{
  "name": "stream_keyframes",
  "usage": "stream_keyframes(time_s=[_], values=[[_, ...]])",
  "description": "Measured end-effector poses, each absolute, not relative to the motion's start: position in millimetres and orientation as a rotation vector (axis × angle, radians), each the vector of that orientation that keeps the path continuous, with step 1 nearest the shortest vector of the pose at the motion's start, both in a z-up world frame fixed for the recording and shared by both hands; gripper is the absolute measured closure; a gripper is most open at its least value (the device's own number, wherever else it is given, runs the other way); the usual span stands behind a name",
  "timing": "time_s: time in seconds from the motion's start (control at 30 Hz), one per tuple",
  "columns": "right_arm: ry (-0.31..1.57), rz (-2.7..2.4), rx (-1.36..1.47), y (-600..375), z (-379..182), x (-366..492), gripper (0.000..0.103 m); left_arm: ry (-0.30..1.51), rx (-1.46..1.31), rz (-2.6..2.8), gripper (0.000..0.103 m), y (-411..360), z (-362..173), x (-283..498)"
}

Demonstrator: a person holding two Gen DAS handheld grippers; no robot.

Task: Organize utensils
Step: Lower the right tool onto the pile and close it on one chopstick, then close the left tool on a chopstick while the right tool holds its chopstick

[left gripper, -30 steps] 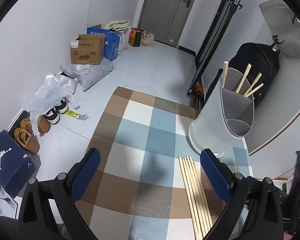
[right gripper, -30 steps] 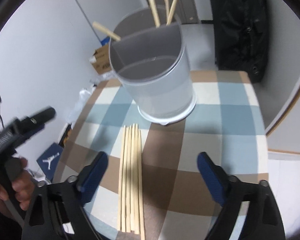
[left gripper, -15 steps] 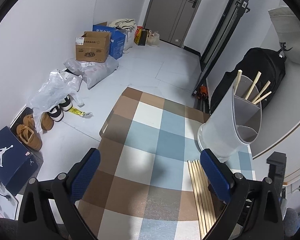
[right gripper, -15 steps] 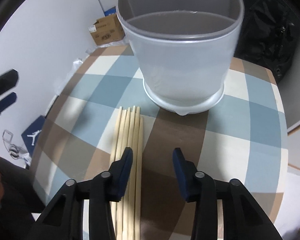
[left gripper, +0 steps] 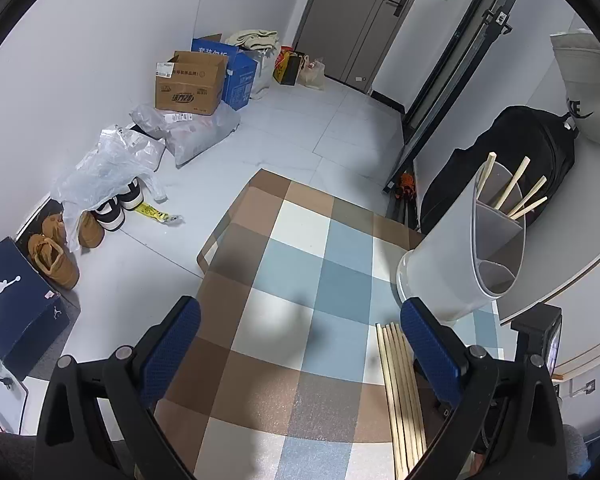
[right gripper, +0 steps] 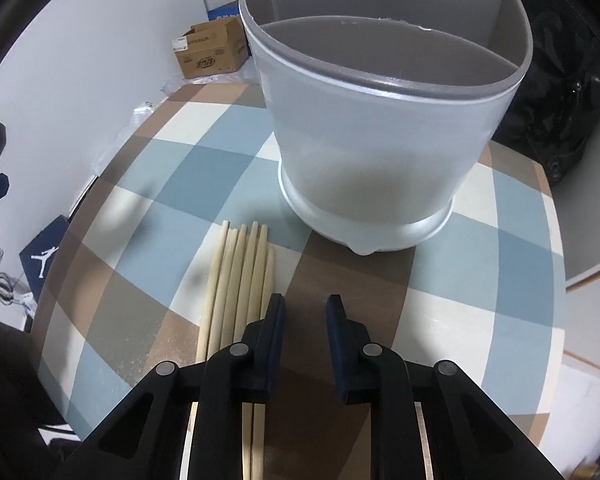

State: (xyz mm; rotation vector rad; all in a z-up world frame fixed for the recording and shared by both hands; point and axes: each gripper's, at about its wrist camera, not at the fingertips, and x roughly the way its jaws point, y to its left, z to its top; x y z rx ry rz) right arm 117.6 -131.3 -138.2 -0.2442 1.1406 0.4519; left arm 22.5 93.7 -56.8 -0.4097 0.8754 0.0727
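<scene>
Chopsticks (left gripper: pixel 514 192), four, stand in the holder (right gripper: pixel 384 128), six more (right gripper: pixel 240 276) wait on the bench (right gripper: pixel 500 256); we see our right claw (right gripper: pixel 304 308) closing on nothing, the left claw (left gripper: pixel 300 340) spread.

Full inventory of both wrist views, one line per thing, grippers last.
chopsticks on table: six or so, pale wood, side by side in front of the holder
utensil holder: one, white-grey, divided, upright on the table
chopsticks in holder: four, pale wood, far compartment
tablecloth: one, brown, blue and cream checks, covers the table
cardboard box: one, brown, on floor by the wall
shoe box: one, navy, floor at left
backpack: one, black, behind the holder
left gripper: blue pads, open, above the cloth, nothing between them
right gripper: dark pads, jaws closing at the rightmost table chopstick, nothing visibly between them
</scene>
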Motion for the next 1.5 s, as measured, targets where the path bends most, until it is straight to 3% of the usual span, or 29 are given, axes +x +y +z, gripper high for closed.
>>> stream_keyframes(time_s=[0.97, 1.1, 1.17, 1.5], values=[[1.144, 0.446, -0.352, -101, -141, 120, 0.083, 0.883, -0.429, 0.081, 0.005, 97, -58, 25], [1.151, 0.434, -0.324, -101, -142, 126, 0.090, 0.890, -0.422, 0.086, 0.005, 96, -59, 25], [1.152, 0.436, -0.310, -100, -142, 128, 0.099, 0.890, -0.413, 0.091, 0.005, 96, -60, 26], [1.067, 0.465, -0.152, -133, -107, 119, 0.099, 0.968, -0.352, 0.053, 0.005, 81, -76, 32]])
